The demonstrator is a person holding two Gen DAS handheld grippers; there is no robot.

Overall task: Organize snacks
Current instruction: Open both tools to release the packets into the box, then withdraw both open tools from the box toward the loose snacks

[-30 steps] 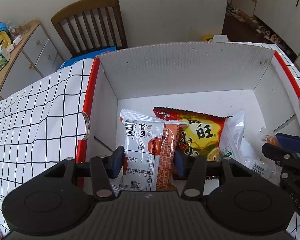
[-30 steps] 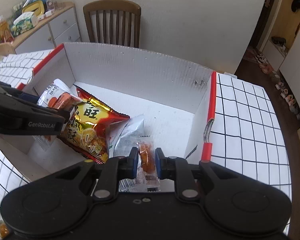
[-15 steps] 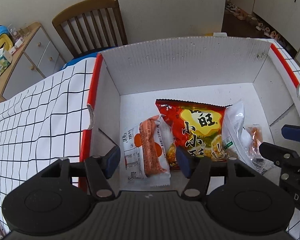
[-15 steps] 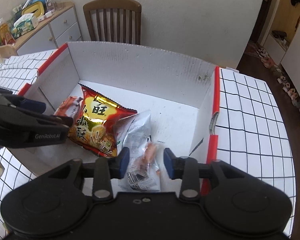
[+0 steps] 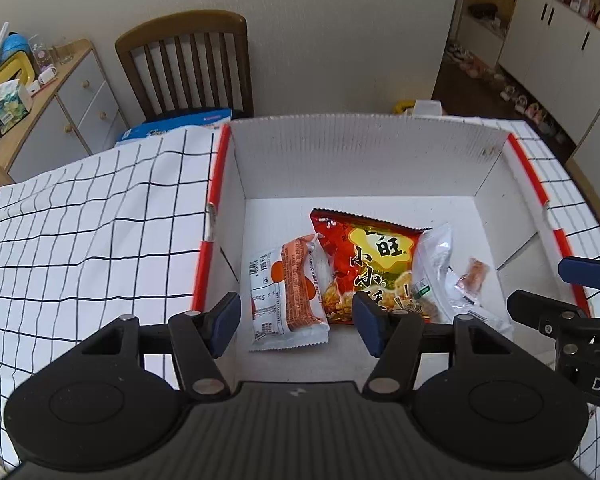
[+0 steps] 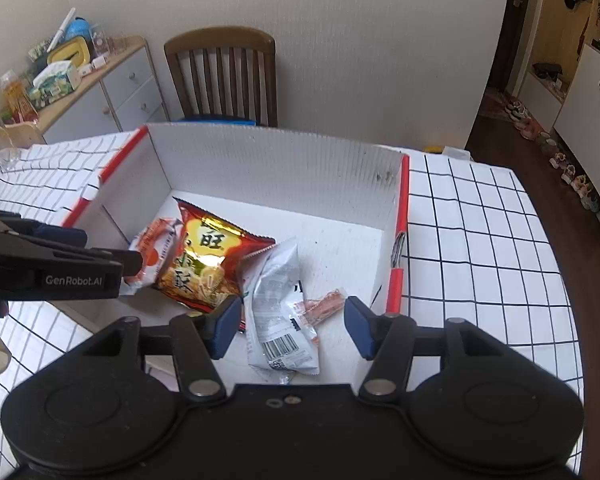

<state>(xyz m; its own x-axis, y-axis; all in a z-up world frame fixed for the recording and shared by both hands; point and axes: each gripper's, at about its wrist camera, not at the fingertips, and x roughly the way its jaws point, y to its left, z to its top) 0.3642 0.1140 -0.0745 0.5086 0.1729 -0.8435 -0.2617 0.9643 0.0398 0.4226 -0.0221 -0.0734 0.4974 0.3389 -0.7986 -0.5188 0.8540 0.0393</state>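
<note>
A white corrugated box (image 5: 340,160) (image 6: 260,160) with red rims holds the snacks. On its floor lie a white-and-orange packet (image 5: 288,292) (image 6: 156,248), a red-and-gold bag (image 5: 368,264) (image 6: 208,264), a silver bag (image 5: 436,264) (image 6: 276,300) and a small orange packet (image 5: 474,274) (image 6: 324,306). My left gripper (image 5: 296,326) hangs open above the white-and-orange packet and does not touch it. The jaws of my right gripper (image 6: 292,326) are opening above the silver bag and the small orange packet, with nothing pressed between them.
The box stands on a table with a black-checked white cloth (image 5: 80,220) (image 6: 480,240). Behind it is a wooden chair (image 5: 188,64) (image 6: 224,76) with a blue carton (image 5: 176,128) on the seat. A cluttered sideboard (image 5: 40,112) stands at the far left.
The left gripper let go of the white-and-orange packet, which now lies flat in the box. The right gripper opened off the small orange packet, which dropped beside the silver bag. Both grippers rose.
</note>
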